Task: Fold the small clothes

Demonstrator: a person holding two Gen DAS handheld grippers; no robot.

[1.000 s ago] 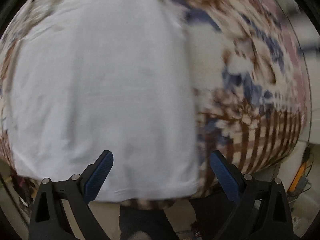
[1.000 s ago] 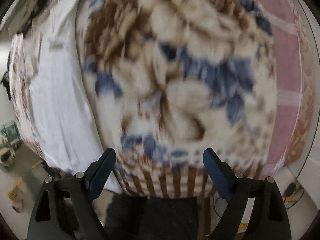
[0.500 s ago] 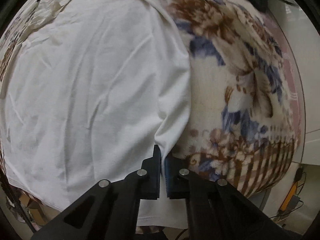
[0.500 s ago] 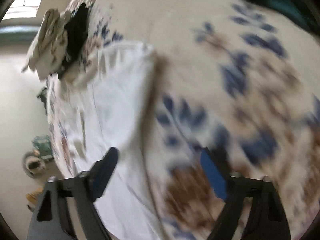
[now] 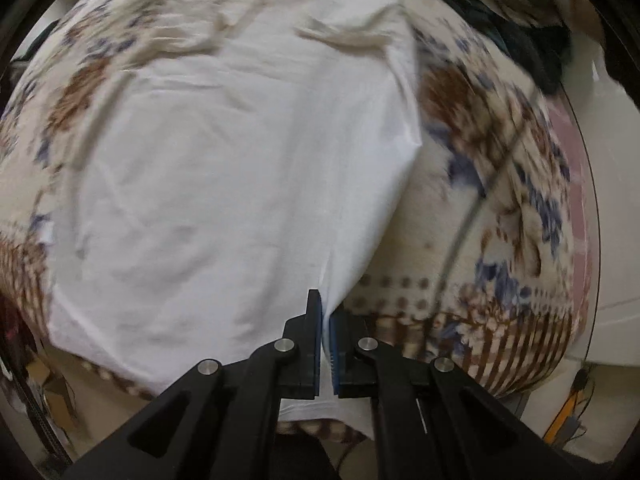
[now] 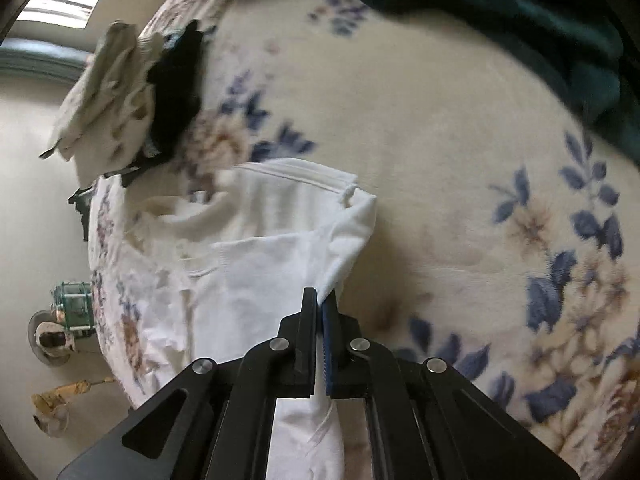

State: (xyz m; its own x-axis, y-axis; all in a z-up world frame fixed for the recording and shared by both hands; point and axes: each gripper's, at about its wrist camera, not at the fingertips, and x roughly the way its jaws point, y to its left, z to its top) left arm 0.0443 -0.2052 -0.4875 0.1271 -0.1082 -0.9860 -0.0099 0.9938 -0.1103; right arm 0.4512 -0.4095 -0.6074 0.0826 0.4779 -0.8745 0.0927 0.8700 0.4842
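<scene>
Both of my tongs have gone from spread wide to pinched shut within the last second. The left gripper clamped first and now grips the right edge of the white shirt near its hem, the cloth rising into the pads at 6 o'clock of that view. The right gripper has just been closing, with cloth between its pads: it now nips the shirt at the edge below the sleeve, at 6 o'clock of its own view.

I read this as the fold being set up: one long side is held at two places, so I can carry that side across the body. Nothing is folded yet; the shirt lies spread on the floral blanket, filling centre and left of the left view.

Count: two grippers, both shut on cloth. One white shirt. One blanket. In the right view, a pale crumpled garment and a black one lie touching at 10 o'clock, and dark green fabric sits at 1 o'clock; too blurred to count further.
</scene>
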